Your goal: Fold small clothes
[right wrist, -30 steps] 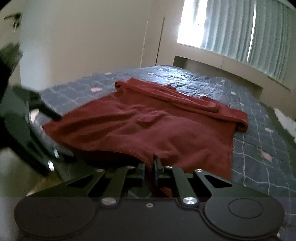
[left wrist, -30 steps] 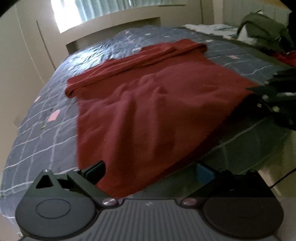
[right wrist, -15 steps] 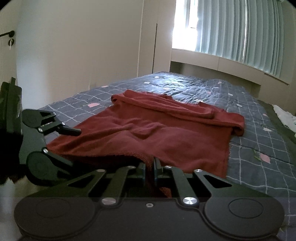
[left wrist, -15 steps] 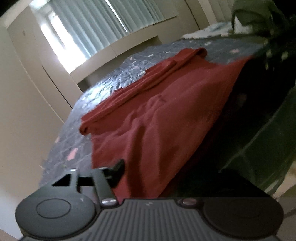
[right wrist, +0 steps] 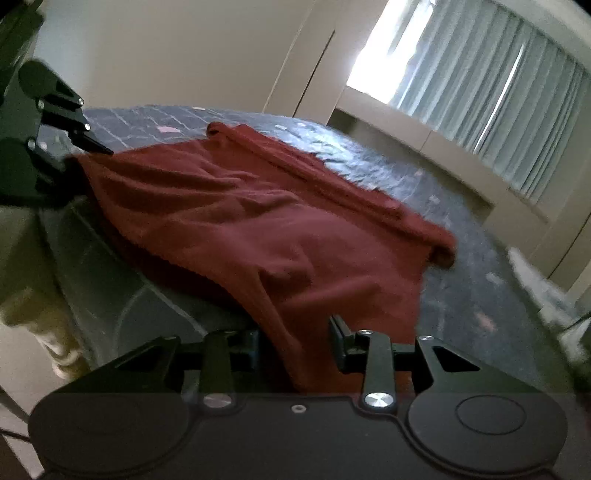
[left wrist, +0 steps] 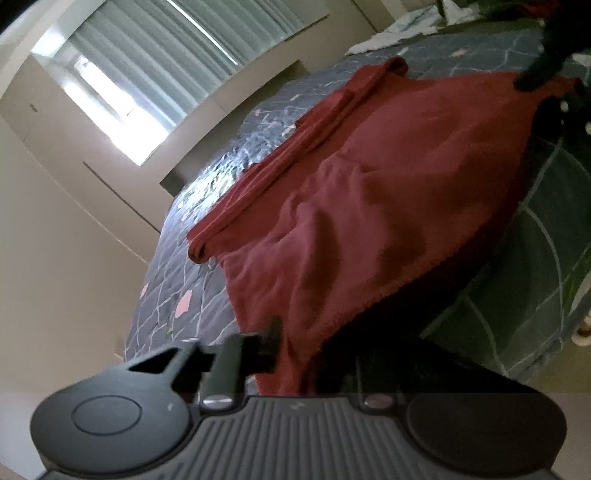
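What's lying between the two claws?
In the right wrist view, the near hem of the dark red garment stretches from the right gripper across to the left gripper, draped over the bed's edge.

Home bedroom, bed with a dark blue patterned quilt ahead of the gripper, window with pale vertical blinds beyond it, cream built-in wardrobe doors, loose clothes piled at the far side

The garment lies on the bed, window behind.
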`<state>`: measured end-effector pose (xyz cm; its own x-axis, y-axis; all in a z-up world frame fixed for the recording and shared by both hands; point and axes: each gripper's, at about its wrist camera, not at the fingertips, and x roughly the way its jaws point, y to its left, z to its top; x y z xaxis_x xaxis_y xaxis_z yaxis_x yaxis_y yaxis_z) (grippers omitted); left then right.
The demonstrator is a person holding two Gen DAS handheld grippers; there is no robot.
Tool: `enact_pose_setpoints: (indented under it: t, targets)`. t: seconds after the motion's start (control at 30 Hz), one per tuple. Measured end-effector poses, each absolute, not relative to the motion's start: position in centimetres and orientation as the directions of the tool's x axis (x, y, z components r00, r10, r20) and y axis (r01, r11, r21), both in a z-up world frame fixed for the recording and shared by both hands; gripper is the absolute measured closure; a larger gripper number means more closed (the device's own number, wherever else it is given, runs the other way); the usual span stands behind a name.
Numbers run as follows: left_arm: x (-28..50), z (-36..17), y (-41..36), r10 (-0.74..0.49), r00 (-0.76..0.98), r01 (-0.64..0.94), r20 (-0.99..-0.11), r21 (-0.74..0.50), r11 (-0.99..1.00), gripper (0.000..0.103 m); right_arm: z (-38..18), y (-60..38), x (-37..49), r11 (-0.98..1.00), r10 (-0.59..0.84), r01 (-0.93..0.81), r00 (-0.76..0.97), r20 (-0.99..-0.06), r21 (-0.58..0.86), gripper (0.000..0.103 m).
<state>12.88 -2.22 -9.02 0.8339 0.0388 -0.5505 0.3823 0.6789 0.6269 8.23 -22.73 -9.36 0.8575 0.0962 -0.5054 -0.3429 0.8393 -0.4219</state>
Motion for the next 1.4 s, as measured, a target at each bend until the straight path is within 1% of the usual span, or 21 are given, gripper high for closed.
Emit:
enact_pose_setpoints:
  t: [0.03,0.07,0.1,0.13,0.17,0.37,0.43,0.5,0.57,0.67,0.77,0.83,0.93,1.07,1.17,1.27,1.4]
  targets:
    - [12.8,-9.0,-2.2,0.031,0.834,0.39,-0.55,0.629,0.673,0.095,-9.3,-22.7,8.2,0.827,0.091,-0.343,0.863,-0.496,-0.445,0.07]
    - [13.0,-9.0,-1.9,0.025,0.837,0.393,-0.547,0.632,0.667,0.097,-9.3,-22.8,8.1,0.815,0.093,-0.35,0.866,-0.491,-0.463,0.08]
    - [12.8,-8.9,-1.7,0.019,0.844,0.392,-0.536,0.641,0.66,0.097,-9.3,-22.9,8.0,0.805,0.095,-0.358,0.864,-0.494,-0.472,0.088]
    - [12.8,-8.9,-1.6,0.016,0.851,0.39,-0.526,0.651,0.652,0.098,-9.2,-23.0,7.9,0.8,0.093,-0.361,0.864,-0.495,-0.479,0.092]
    - [12.5,-8.7,-1.5,0.01,0.856,0.39,-0.517,0.659,0.643,0.098,-9.0,-23.2,7.7,0.8,0.099,-0.365,0.863,-0.495,-0.477,0.094]
    - [10.0,-6.8,-0.8,-0.049,0.873,0.422,-0.485,0.702,0.574,0.099,-6.3,-24.3,5.7,0.802,0.118,-0.366,0.872,-0.475,-0.473,0.097]
    - [9.0,-5.9,-0.4,-0.067,0.865,0.446,-0.497,0.701,0.557,0.099,-5.2,-24.7,4.5,0.787,0.13,-0.389,0.863,-0.488,-0.478,0.097]
    - [7.4,-4.8,0.2,-0.097,0.848,0.483,-0.521,0.684,0.546,0.099,-4.0,-25.1,2.8,0.765,0.153,-0.429,0.846,-0.511,-0.481,0.097]
    - [5.7,-4.1,0.6,-0.118,0.826,0.522,-0.551,0.67,0.528,0.099,-2.9,-25.3,1.2,0.751,0.182,-0.482,0.809,-0.559,-0.452,0.098]
    - [2.7,-3.2,1.4,-0.146,0.765,0.602,-0.627,0.617,0.506,0.099,-1.4,-25.9,-1.4,0.739,0.232,-0.569,0.717,-0.657,-0.36,0.099]
    - [0.4,-2.4,2.1,-0.177,0.682,0.681,-0.71,0.528,0.507,0.099,-0.4,-26.8,-3.0,0.745,0.28,-0.624,0.614,-0.738,-0.236,0.099]
    - [-0.3,-1.9,2.3,-0.187,0.643,0.709,-0.743,0.484,0.514,0.099,0.1,-26.9,-3.4,0.748,0.298,-0.638,0.569,-0.767,-0.183,0.099]
    - [0.3,-1.3,2.4,-0.194,0.614,0.721,-0.765,0.444,0.532,0.099,0.6,-27.0,-3.0,0.743,0.305,-0.649,0.545,-0.781,-0.162,0.099]
    - [3.1,0.6,2.9,-0.216,0.598,0.712,-0.772,0.387,0.587,0.098,2.2,-27.7,-1.1,0.753,0.341,-0.648,0.533,-0.774,-0.114,0.099]
    - [5.7,2.7,3.3,-0.218,0.645,0.662,-0.733,0.393,0.638,0.098,4.3,-28.2,0.6,0.762,0.364,-0.636,0.574,-0.734,-0.12,0.099]
    - [8.4,5.0,2.6,-0.211,0.704,0.599,-0.678,0.408,0.689,0.097,6.4,-28.5,3.8,0.776,0.36,-0.611,0.634,-0.684,-0.158,0.099]
    - [13.6,7.8,1.1,-0.182,0.774,0.518,-0.606,0.44,0.734,0.095,8.9,-28.6,9.0,0.782,0.308,-0.564,0.718,-0.624,-0.263,0.099]
